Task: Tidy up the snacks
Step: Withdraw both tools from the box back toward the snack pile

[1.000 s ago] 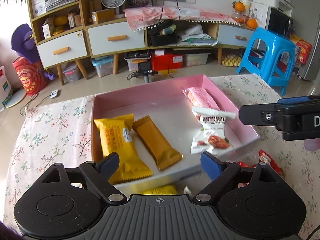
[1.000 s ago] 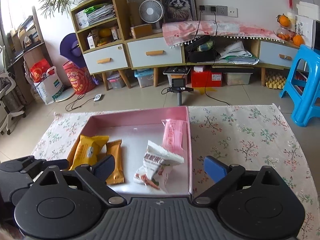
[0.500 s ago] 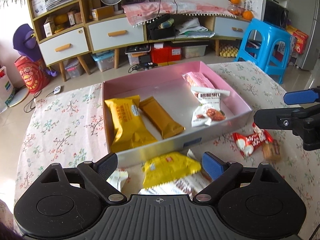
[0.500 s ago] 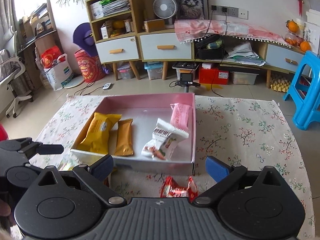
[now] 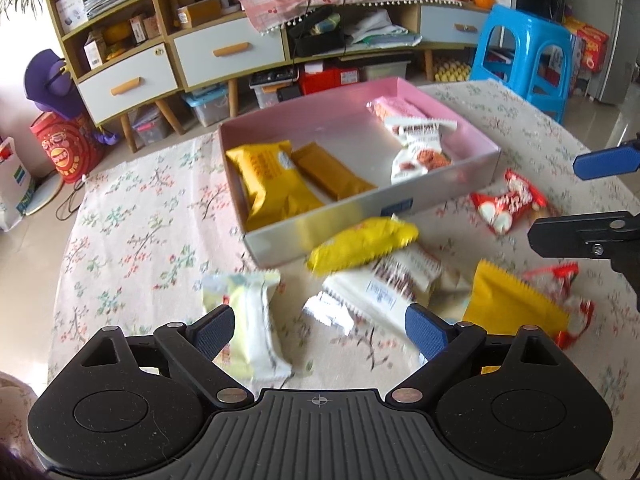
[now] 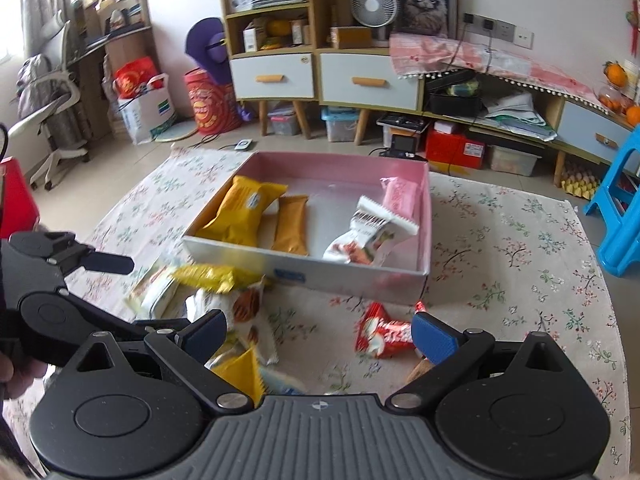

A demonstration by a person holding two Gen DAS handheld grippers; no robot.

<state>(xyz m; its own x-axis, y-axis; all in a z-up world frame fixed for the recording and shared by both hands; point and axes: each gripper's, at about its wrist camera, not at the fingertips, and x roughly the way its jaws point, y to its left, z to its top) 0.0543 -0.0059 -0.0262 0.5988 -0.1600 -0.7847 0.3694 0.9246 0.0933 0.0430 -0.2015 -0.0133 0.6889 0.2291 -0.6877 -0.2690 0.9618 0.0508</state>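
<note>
A pink-lined box [image 5: 440, 196] [image 6: 352, 278] holds a yellow packet [image 5: 268, 178], an orange bar [image 5: 330, 174], a white nut packet [image 5: 420, 152] and a pink packet [image 5: 394, 108]. Loose snacks lie in front of it: a yellow packet [image 5: 360, 242], a white packet [image 5: 394, 284], a pale packet [image 5: 250, 320], an orange packet [image 5: 510, 308] and red wrappers [image 5: 506, 202] [image 6: 384, 334]. My left gripper [image 5: 320, 330] is open and empty above the loose snacks. My right gripper [image 6: 318, 334] is open and empty, beside the red wrapper.
The flowered tablecloth [image 5: 140, 240] covers the table. A blue stool [image 5: 528, 52] stands at the right. Drawers and shelves [image 6: 320, 72] line the far wall, with bins on the floor under them.
Both grippers have drawn back and up from the box. Loose snacks in front of the box have come into view. Both stay open.
</note>
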